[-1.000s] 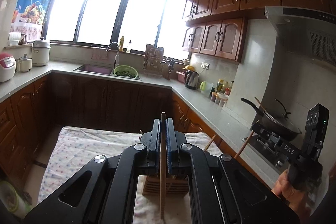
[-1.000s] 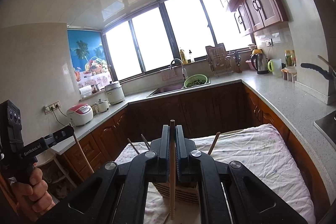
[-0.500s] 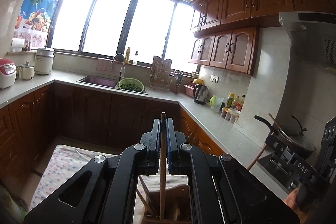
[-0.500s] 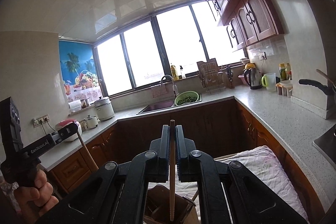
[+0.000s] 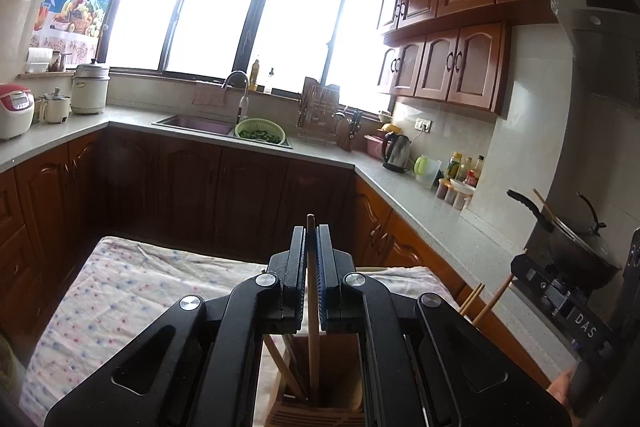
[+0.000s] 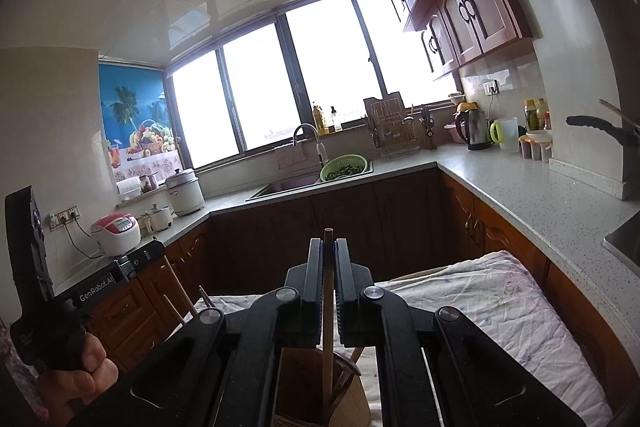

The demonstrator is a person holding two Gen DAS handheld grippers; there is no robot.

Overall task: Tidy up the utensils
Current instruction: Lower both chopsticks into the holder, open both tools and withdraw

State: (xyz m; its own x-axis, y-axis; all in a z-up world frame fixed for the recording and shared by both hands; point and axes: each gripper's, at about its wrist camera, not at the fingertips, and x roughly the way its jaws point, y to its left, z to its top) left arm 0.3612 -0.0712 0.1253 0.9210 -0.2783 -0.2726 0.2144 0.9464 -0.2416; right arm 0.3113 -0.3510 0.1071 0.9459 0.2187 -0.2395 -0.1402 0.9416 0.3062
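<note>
My left gripper (image 5: 311, 233) is shut on a wooden chopstick (image 5: 312, 315) held upright; its lower end reaches into a wooden utensil holder (image 5: 320, 379) right below, where another chopstick (image 5: 280, 363) leans. My right gripper (image 6: 328, 247) is shut on a second wooden chopstick (image 6: 328, 319), its lower end inside the same holder (image 6: 304, 383), which holds other utensils (image 6: 346, 367). Each gripper shows at the edge of the other's view: the right one (image 5: 560, 299) and the left one (image 6: 100, 283).
The holder stands on a table with a floral cloth (image 5: 132, 291). Wooden cabinets and a grey counter (image 5: 420, 203) ring the room, with a sink (image 5: 200, 125), a green colander (image 5: 260, 133), a kettle (image 5: 396, 155) and a wok on the stove (image 5: 572, 231).
Both grippers tilted up and then part-way back down while lowering over the holder. The chopstick ends went from above the cloth into the holder's opening.
</note>
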